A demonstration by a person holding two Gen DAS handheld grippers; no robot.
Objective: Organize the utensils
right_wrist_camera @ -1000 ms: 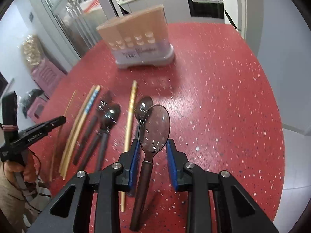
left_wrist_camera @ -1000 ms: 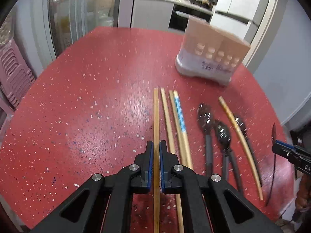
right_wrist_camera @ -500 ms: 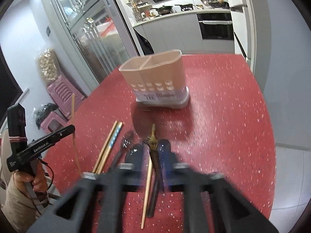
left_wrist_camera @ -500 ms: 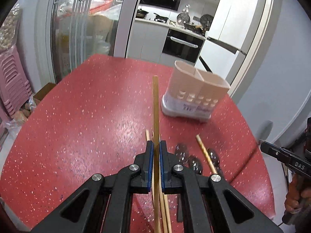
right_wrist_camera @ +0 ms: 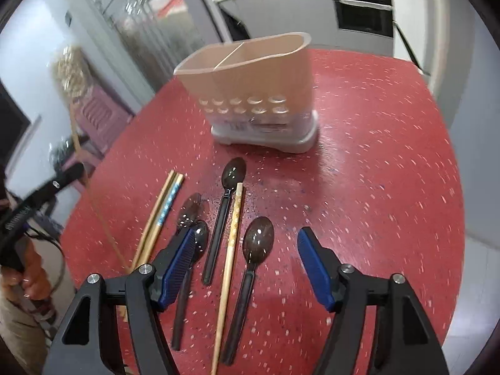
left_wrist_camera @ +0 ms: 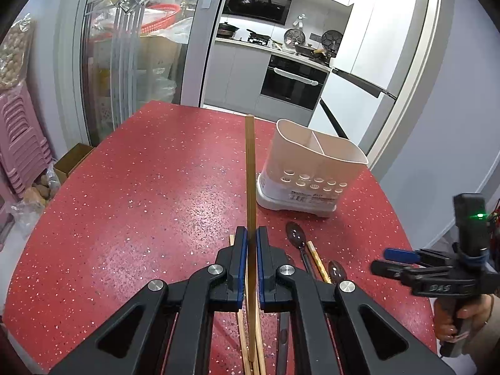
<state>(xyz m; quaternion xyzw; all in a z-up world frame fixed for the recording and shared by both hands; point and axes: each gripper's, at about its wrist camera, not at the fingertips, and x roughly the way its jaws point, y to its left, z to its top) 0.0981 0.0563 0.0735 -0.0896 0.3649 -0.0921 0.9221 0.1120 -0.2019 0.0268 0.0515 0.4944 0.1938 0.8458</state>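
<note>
Left tool [left_wrist_camera: 249, 243]: blue pads pressed onto a thin pale bamboo chopstick [left_wrist_camera: 250, 168], pinched partway up the shaft, tip raised above the red speckled surface [left_wrist_camera: 140, 193]. Judged light, stiff and smooth; a pinch nearer mid-shaft would limit swing.

Right tool [right_wrist_camera: 247, 250]: jaws opening, nothing pinched; a dark glossy plastic spoon [right_wrist_camera: 257, 243] lies on the surface between them. Spoons are judged light, rigid and slick; the flat handle is the better hold, not the bowl.

On the surface, counted from the right wrist view: four dark spoons, one speckled bamboo chopstick [right_wrist_camera: 232, 234] between two spoons, and a bundle [right_wrist_camera: 162, 209] that reads as three more chopsticks, one blue-patterned.

Farthest: one beige plastic two-compartment utensil holder [right_wrist_camera: 256, 84] on a white base, upright, apparently empty.
</note>
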